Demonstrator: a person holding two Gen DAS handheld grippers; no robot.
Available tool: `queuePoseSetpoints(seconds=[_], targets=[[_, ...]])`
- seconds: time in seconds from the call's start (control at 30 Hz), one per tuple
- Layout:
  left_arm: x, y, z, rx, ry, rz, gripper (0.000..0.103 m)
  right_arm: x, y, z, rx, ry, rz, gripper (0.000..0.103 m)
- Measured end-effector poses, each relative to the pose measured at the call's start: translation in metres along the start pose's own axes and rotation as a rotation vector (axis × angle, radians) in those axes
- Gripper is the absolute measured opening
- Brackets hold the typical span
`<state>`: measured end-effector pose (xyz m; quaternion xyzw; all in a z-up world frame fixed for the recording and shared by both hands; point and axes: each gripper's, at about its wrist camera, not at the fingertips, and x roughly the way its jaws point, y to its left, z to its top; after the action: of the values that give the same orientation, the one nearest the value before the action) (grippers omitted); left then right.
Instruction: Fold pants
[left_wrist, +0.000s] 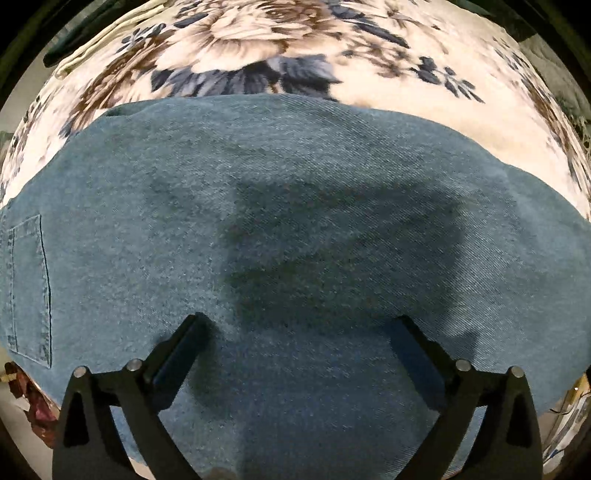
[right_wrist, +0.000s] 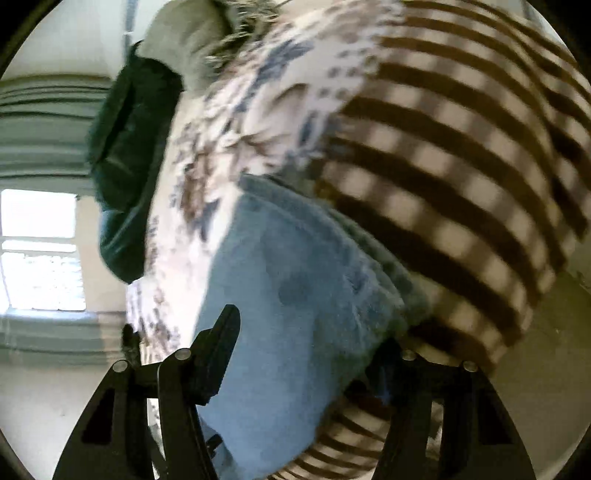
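Blue denim pants (left_wrist: 295, 221) lie flat on a floral blanket (left_wrist: 258, 40), filling most of the left wrist view, with a back pocket (left_wrist: 29, 288) at the left. My left gripper (left_wrist: 299, 325) is open just above the denim, holding nothing. In the blurred right wrist view the pants (right_wrist: 295, 295) run between my right gripper's fingers. My right gripper (right_wrist: 306, 332) has its jaws wide apart; the left finger (right_wrist: 221, 343) shows beside the denim, and the right finger is hidden behind the fabric. I cannot tell whether it grips the cloth.
A brown-and-white checked cloth (right_wrist: 461, 166) lies to the right of the pants on the floral blanket (right_wrist: 236, 122). A dark green object (right_wrist: 125, 177) sits at the blanket's far edge. A bright window (right_wrist: 37, 251) is at the left.
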<state>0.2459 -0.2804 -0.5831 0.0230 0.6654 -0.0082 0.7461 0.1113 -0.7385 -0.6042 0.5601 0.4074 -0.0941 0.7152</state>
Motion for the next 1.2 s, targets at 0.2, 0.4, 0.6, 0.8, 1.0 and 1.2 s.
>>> queuePoseSetpoints(seconds=[0.2, 0.4, 0.6, 0.8, 1.0, 1.2], targets=[[0.004, -0.003, -0.003, -0.032, -0.043, 0.008, 0.103, 0.027, 0.001, 0.012, -0.043, 0.036, -0.085, 0.052], [0.01, -0.001, 0.0, -0.038, -0.037, 0.005, 0.103, 0.03, 0.032, 0.007, -0.189, -0.007, -0.099, 0.026], [0.011, 0.004, 0.008, -0.082, -0.037, 0.002, 0.103, 0.045, 0.014, 0.016, -0.054, 0.034, -0.037, 0.027], [0.009, 0.008, 0.019, -0.081, 0.022, -0.012, 0.103, 0.027, 0.057, 0.003, -0.179, -0.034, -0.141, 0.006], [-0.024, 0.021, 0.029, -0.08, 0.0, -0.012, 0.103, -0.003, 0.109, -0.019, -0.253, -0.084, -0.173, 0.006], [-0.08, 0.062, 0.03, -0.102, -0.039, -0.009, 0.103, -0.013, 0.186, -0.064, -0.344, -0.067, -0.203, 0.006]])
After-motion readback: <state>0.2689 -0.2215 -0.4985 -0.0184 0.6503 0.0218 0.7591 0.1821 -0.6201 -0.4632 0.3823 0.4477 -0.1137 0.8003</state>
